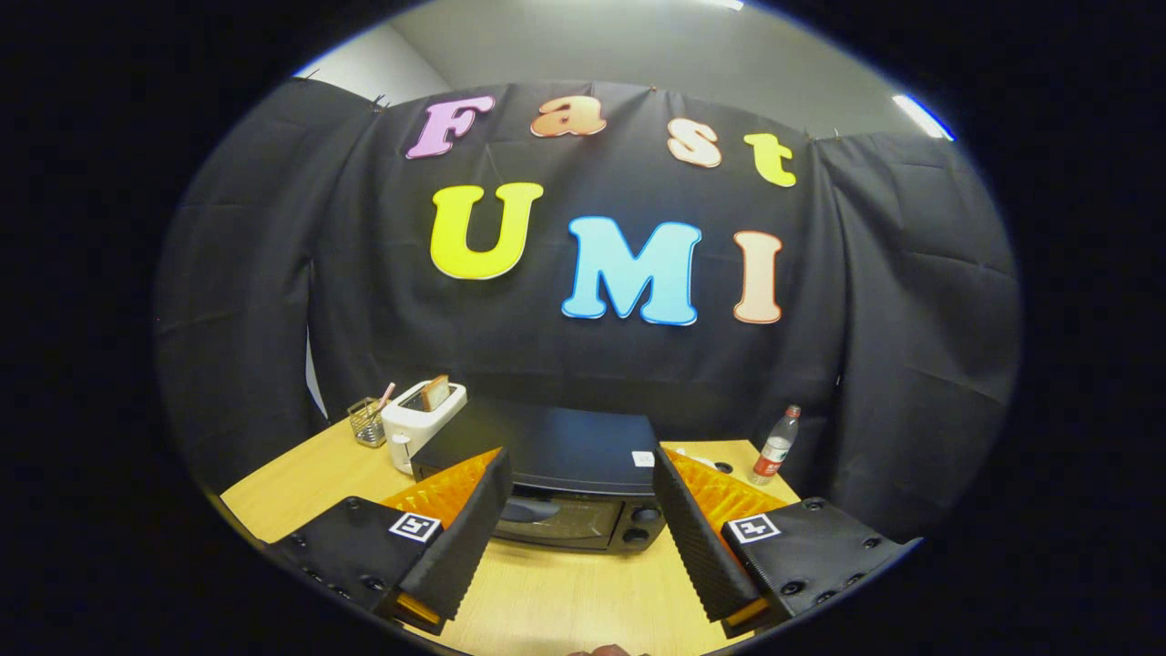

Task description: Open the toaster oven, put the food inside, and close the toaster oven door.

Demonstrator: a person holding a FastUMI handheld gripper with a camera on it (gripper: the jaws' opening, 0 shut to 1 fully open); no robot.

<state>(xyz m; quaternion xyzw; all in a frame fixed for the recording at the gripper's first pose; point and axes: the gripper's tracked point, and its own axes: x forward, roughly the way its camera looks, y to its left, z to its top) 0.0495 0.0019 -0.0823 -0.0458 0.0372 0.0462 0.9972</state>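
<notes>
The gripper [578, 492] is hovering above the wooden table [565, 597] with its 2 fingers spread wide apart, gripping nothing. Straight ahead, framed between the fingertips, the toaster oven [556, 478] is sitting with its glass door apparently closed; a dark handle seems to be running across the top of that door, and 2 knobs are showing beside the right finger. It is looking like a rigid metal box, probably heavy enough to stay put, so the door should swing down on its hinge if taken by the handle; that bar is likely smooth, so a firm pinch is wanted. Beyond the left finger a white toaster [424, 421] and a wire cup [367, 421] are standing; beyond the right finger, a bottle [776, 446]. I cannot tell where the food is.
</notes>
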